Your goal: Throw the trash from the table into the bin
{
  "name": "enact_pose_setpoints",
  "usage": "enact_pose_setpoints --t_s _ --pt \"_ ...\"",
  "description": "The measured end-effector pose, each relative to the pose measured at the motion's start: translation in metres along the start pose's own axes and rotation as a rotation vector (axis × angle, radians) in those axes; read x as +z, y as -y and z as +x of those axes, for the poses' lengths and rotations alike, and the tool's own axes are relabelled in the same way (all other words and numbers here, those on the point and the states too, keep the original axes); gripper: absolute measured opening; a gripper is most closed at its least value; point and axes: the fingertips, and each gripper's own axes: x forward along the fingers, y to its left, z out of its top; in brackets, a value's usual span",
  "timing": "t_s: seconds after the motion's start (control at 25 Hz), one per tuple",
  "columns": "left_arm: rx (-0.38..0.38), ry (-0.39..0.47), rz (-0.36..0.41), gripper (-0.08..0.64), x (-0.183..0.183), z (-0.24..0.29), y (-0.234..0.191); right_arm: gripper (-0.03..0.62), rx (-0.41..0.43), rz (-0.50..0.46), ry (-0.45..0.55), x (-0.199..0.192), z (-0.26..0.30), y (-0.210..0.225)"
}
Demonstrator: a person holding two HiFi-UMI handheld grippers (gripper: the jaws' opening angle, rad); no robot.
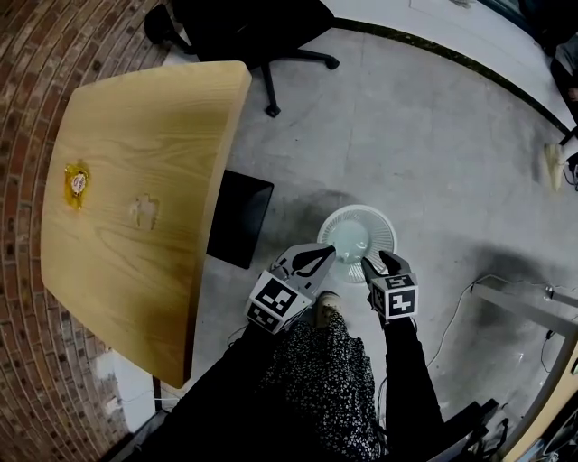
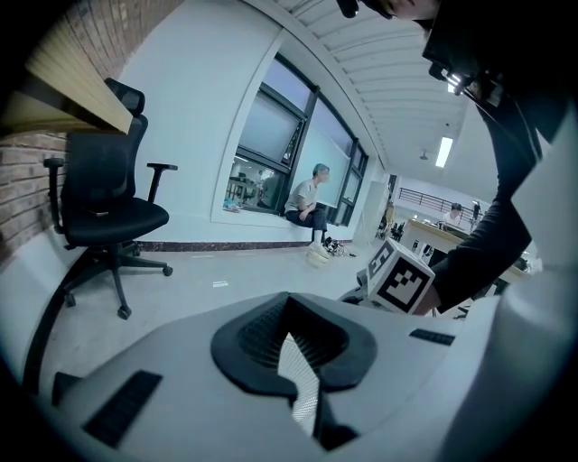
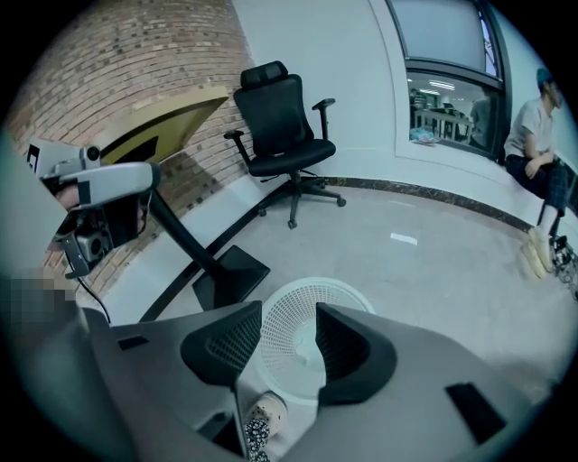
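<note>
The white mesh bin (image 1: pixel 381 227) stands on the floor by the person's feet, with a pale clear piece lying inside it. My right gripper (image 1: pixel 372 266) hangs over its near rim, jaws open and empty; the bin (image 3: pixel 302 302) shows through the gap of the right gripper (image 3: pixel 289 336). My left gripper (image 1: pixel 323 256) sits beside the bin's left rim with its pads together, and I see nothing held in the left gripper (image 2: pixel 293 347). On the wooden table (image 1: pixel 181 298) lie a yellow wrapper (image 1: pixel 76 183) and a pale crumpled piece (image 1: pixel 143 211).
The table's black foot plate (image 1: pixel 239 217) lies between table and bin. A black office chair (image 1: pixel 262 27) stands beyond the table's far end. A cable (image 1: pixel 461 311) runs over the floor at the right. A person (image 3: pixel 537 144) sits by the window.
</note>
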Motion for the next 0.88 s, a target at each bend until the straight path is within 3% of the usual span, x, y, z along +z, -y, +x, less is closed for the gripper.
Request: enact_pose_setpoints --t_s 0.16,0.28,0.36,0.6,0.88 --pt "-0.003 0.012 0.0 0.0 0.017 -0.009 0.005 0.19 0.015 0.007 0.052 0.025 -0.026 -0.01" --pt "-0.003 0.035 0.024 0.0 0.037 -0.019 0.011 0.042 -0.017 -0.046 0.106 0.05 -0.051 -0.019" --pt "-0.007 0.046 0.053 0.0 0.051 -0.028 0.018 0.019 -0.018 -0.088 0.147 0.066 -0.069 -0.029" --pt "0.019 0.073 0.056 0.0 0.085 -0.065 0.032 0.011 0.033 -0.112 0.286 0.117 -0.126 -0.065" --pt "0.126 0.149 0.1 0.0 0.148 -0.126 0.036 0.011 0.103 -0.198 0.396 0.177 -0.185 -0.119"
